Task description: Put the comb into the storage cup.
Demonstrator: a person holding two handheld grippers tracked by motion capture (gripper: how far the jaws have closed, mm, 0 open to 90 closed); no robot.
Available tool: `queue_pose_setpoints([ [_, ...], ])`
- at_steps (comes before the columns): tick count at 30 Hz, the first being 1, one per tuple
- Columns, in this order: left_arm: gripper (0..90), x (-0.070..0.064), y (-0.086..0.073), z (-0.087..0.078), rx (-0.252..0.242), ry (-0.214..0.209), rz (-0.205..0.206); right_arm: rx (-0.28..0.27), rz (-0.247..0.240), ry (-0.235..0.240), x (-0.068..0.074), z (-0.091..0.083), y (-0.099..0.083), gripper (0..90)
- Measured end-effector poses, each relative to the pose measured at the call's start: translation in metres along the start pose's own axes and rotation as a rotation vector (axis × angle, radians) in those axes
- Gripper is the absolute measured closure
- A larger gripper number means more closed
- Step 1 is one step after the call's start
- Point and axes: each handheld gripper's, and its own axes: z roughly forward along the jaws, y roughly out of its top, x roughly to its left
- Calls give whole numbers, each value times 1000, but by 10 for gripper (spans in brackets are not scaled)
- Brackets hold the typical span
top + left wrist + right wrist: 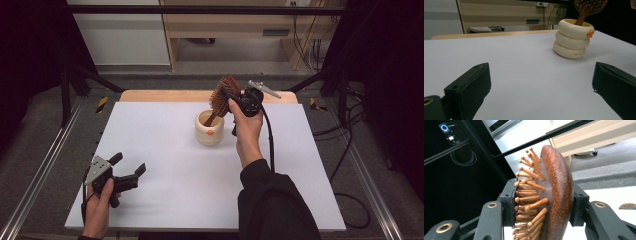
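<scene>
The right claw (231,96) is clamped on the head of a wooden brush (224,92): in the right gripper view one jaw presses against the pegs and the other against the smooth brown back of the brush (554,195). The brush is tilted, its handle reaching down into a cream cup (209,131) made of three stacked rings, which stands near the middle of the white bench (160,165), towards the far side. The cup (571,41) has a small orange knob on its top ring and a line of tiny print on the bottom ring, too small to read. The left claw (129,170) is held low over the near left part of the bench, well apart from the cup, jaws spread wide with nothing between them.
</scene>
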Motion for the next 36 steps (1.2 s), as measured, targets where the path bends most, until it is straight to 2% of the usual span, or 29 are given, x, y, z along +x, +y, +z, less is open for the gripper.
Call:
queue_pose_setpoints([
  [36,21,1,0,-1,-3,4,-1,18,4,14,0,5,-7,509],
])
